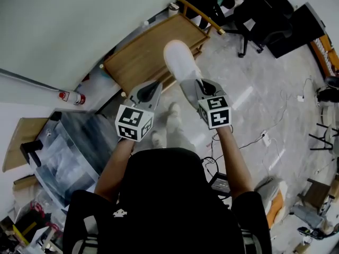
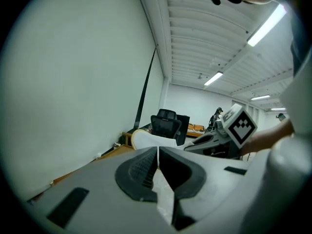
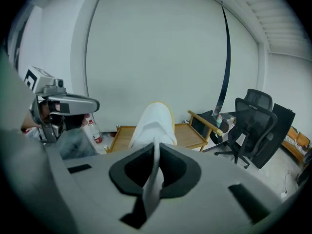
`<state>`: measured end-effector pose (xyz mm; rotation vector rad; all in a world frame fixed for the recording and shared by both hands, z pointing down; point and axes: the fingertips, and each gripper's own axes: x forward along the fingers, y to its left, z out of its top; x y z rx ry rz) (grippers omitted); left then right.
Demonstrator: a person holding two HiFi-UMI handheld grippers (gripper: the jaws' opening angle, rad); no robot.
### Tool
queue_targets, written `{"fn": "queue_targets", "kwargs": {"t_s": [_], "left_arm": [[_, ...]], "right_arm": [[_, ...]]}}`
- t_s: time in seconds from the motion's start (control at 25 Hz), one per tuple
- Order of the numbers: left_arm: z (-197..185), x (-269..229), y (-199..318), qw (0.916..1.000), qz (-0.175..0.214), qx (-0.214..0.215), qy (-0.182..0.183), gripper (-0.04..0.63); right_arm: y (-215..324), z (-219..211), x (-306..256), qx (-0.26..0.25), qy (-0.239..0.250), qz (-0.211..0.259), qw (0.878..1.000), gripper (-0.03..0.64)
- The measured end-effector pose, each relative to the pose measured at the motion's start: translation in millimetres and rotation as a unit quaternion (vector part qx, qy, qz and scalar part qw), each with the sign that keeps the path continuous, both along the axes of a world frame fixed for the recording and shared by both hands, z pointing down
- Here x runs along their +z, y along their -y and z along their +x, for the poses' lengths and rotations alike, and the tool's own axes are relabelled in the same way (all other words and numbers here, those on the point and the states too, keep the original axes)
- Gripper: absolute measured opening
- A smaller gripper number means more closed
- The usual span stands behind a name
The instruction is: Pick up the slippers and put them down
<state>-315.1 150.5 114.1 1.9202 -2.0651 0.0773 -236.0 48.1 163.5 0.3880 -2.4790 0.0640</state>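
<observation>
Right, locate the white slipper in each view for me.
Head view: white slipper, upper centre, by the wooden table.
Left gripper view: centre, just beyond the left tongs.
Right gripper view: centre, rising from the right tongs.
Shared landmark: black office chair, seen in all three.

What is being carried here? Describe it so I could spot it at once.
Find the low wooden table by the wall. Raised in front of it, pinched in the right gripper, is the white slipper. Its rounded toe is the only bright white shape against the brown wood.
</observation>
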Motion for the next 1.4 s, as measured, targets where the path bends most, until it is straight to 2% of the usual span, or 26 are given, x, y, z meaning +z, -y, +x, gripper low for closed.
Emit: {"fn": "queue_targets", "kwargs": {"t_s": [0.28,0.6,1.4], "left_arm": [[28.9,-3.4,-8.9,0.9996,0.009,0.029,0.002,0.012],[76.7,-0.3,12.4,0.9964,0.007,0.084,0.0,0.009],[253.0,24.2,157.7,0.9791,-0.018,0.202,-0.019,0.006]], "right_arm": [[-16.2,45.4,-1.1,0.031,0.0,0.004,1.0,0.012],[-1.5,103.5,2.2,0.082,-0.003,0.001,0.997,0.012],[114.5,299.7,20.4,0.195,-0.009,-0.031,0.98,0.012]]}}
